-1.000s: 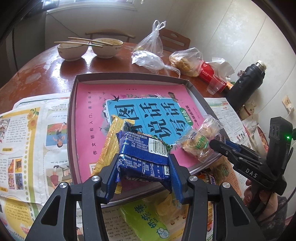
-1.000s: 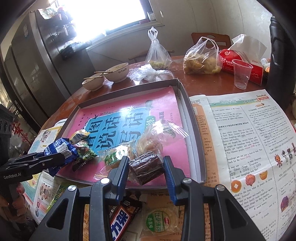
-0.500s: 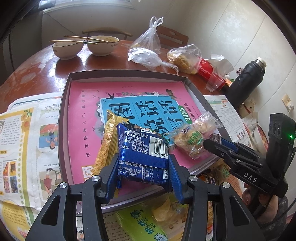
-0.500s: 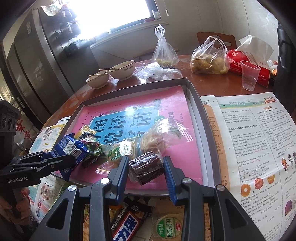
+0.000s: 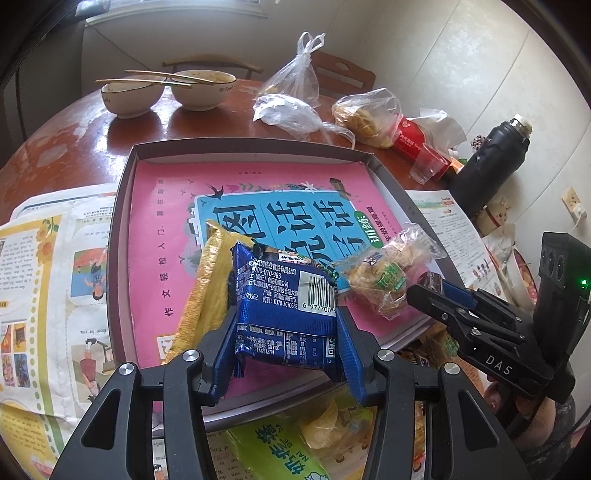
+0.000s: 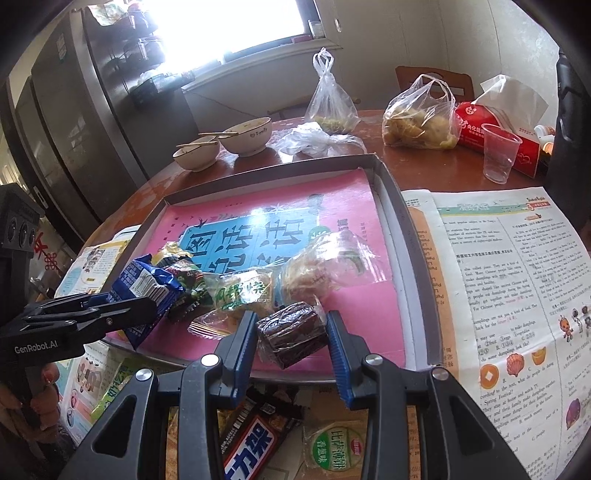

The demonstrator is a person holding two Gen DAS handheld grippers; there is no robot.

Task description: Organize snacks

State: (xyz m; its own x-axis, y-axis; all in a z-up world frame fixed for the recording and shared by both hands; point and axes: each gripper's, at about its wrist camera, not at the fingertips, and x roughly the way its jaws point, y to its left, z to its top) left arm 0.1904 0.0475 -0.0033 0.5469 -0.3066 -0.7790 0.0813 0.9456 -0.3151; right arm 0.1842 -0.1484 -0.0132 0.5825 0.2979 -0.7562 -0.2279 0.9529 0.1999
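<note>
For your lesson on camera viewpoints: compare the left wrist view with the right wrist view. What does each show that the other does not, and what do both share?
Left only: the left gripper shut on the blue snack packet, seen head-on, and the whole black flask. Right only: the right gripper shut on the brown wrapped cake, and the window. Both: the tray, the two bowls.

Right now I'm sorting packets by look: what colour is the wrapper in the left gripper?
Dark blue with white print and a barcode; clearest in the left wrist view.

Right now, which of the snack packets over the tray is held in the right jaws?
The dark brown cake in clear wrap, clamped by the right gripper. The blue packet is in the left gripper; the green-labelled biscuits lie loose.
</note>
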